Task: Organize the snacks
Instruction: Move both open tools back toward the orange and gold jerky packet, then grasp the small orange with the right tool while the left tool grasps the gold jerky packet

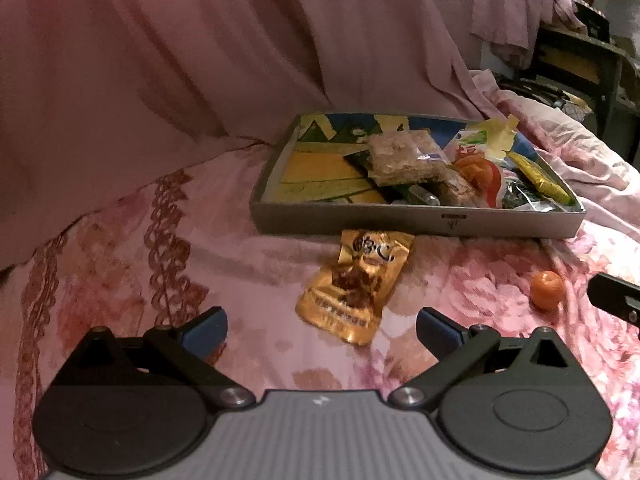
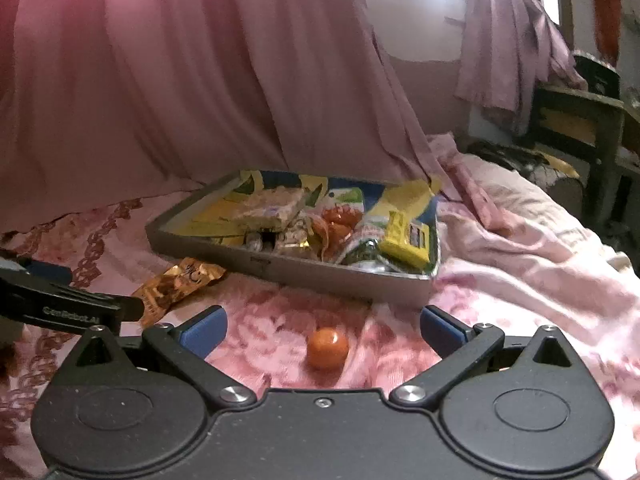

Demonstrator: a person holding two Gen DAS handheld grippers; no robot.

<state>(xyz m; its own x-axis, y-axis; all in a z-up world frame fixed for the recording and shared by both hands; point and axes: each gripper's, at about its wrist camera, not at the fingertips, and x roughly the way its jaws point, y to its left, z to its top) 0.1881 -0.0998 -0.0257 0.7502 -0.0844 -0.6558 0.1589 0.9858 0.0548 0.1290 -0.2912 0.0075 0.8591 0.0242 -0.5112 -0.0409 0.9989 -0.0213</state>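
A grey tray (image 1: 420, 222) with several snack packets in its right half lies on a pink flowered bedspread; it also shows in the right wrist view (image 2: 320, 276). A gold snack packet (image 1: 354, 284) lies just in front of the tray, also seen in the right wrist view (image 2: 176, 282). A small orange fruit (image 1: 547, 290) lies to its right, and in the right wrist view (image 2: 327, 348). My left gripper (image 1: 322, 330) is open and empty, just short of the gold packet. My right gripper (image 2: 324, 330) is open and empty, with the orange between its fingers.
A pink curtain (image 1: 200, 60) hangs behind the tray. Crumpled pink bedding (image 2: 520, 240) lies right of the tray. A dark wooden chair (image 2: 580, 128) stands at the far right. The left gripper's body (image 2: 60, 304) shows at the left edge of the right wrist view.
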